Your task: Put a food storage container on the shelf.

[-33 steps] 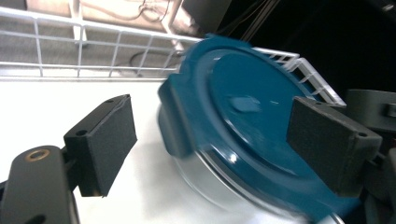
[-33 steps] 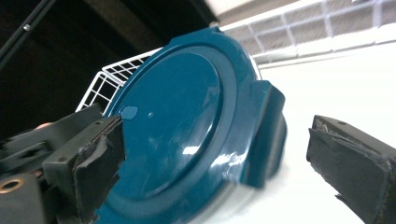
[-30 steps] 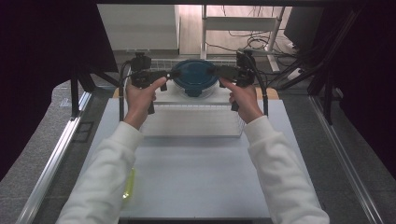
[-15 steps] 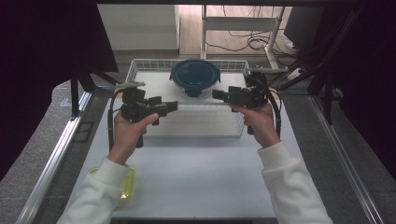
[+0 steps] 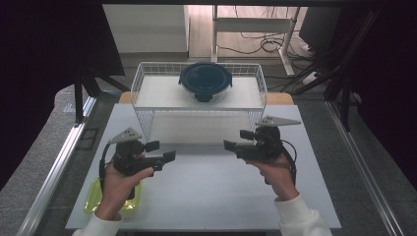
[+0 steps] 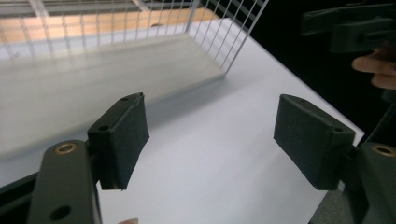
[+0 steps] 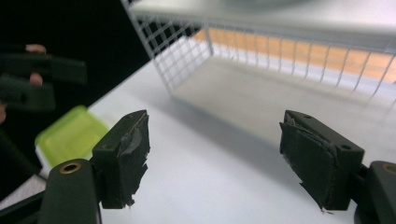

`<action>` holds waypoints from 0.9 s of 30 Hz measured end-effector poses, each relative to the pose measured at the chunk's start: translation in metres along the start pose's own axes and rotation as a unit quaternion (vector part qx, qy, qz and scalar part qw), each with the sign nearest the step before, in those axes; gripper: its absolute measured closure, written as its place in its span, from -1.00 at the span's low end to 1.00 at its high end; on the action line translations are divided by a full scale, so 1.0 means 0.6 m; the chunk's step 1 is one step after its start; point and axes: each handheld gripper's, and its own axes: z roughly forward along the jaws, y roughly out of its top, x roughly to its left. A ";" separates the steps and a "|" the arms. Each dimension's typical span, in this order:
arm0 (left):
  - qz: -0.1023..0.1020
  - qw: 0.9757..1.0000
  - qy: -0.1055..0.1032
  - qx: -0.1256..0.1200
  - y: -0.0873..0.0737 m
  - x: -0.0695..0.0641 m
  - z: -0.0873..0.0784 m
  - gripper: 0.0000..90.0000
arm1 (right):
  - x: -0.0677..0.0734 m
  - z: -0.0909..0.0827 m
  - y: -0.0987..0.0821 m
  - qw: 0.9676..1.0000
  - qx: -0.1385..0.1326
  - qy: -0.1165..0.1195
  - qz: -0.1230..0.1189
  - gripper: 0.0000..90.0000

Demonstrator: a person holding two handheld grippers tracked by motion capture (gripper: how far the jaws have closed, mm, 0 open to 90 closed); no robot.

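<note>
A round container with a dark blue lid (image 5: 205, 79) rests on top of a white wire rack (image 5: 141, 84) at the far side of the table. My left gripper (image 5: 162, 151) (image 6: 210, 140) hovers over the white table in front of the rack, pointing right. My right gripper (image 5: 237, 139) (image 7: 215, 158) faces it, pointing left. Both are open with nothing between the pads, and both sets of jaws have just been closing a little. Each gripper view shows the other gripper: the right gripper (image 6: 345, 23) and the left gripper (image 7: 37, 79).
A flat yellow-green container (image 5: 93, 202) (image 7: 70, 135) lies on the white table (image 5: 206, 196) at the near left, partly under my left hand. The rack's lower space opens toward me. Metal frame rails run along both sides, with cables behind.
Both hands have drawn back from the sides of the blue-lidded container toward me and lower, over the table. The container stays on the rack.
</note>
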 end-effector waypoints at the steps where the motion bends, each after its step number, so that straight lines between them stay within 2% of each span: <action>1: 0.001 1.000 0.002 0.010 -0.021 0.003 -0.002 -0.40 | 0.004 -0.002 -0.022 1.000 0.006 -0.003 -0.008 -0.47; 2: 0.001 1.000 0.002 0.010 -0.021 0.003 -0.002 -0.39 | 0.004 -0.002 -0.022 1.000 0.006 -0.003 -0.008 -0.47; 3: 0.000 1.000 0.004 0.013 -0.033 0.005 -0.002 -0.39 | 0.005 -0.004 -0.029 1.000 0.004 -0.005 -0.010 -0.47; 4: 0.001 1.000 0.002 0.018 -0.042 0.005 -0.002 -0.38 | 0.006 -0.010 -0.046 1.000 0.001 -0.003 -0.011 -0.48; 5: 0.010 1.000 0.006 0.027 -0.055 0.004 -0.003 -0.38 | 0.007 -0.012 -0.052 1.000 0.003 -0.006 -0.015 -0.48; 7: 0.018 0.999 0.011 0.029 -0.064 0.004 -0.006 -0.38 | 0.007 -0.015 -0.063 1.000 0.005 -0.013 -0.020 -0.48; 9: 0.024 0.999 0.010 0.031 -0.073 0.006 -0.012 -0.37 | 0.004 -0.020 -0.074 1.000 0.005 -0.007 -0.017 -0.48; 12: 0.030 0.999 0.007 0.032 -0.082 0.007 -0.020 -0.37 | -0.004 -0.027 -0.088 1.000 0.001 -0.004 -0.014 -0.45; 15: 0.035 0.999 0.009 0.033 -0.091 0.010 -0.025 -0.38 | -0.009 -0.032 -0.095 1.000 0.011 -0.008 -0.018 -0.44; 19: 0.034 0.999 0.011 0.036 -0.100 0.018 -0.025 -0.39 | -0.016 -0.036 -0.109 1.000 0.009 -0.009 -0.006 -0.43; 24: 0.036 0.998 0.024 0.047 -0.106 0.023 -0.022 -0.40 | -0.017 -0.029 -0.119 1.000 0.014 -0.011 -0.006 -0.42; 26: 0.037 0.998 0.028 0.047 -0.106 0.024 -0.022 -0.42 | -0.016 -0.029 -0.119 1.000 0.014 -0.011 -0.005 -0.41; 27: 0.031 0.998 0.031 0.044 -0.107 0.028 -0.024 -0.44 | -0.014 -0.030 -0.119 1.000 0.007 -0.016 -0.008 -0.39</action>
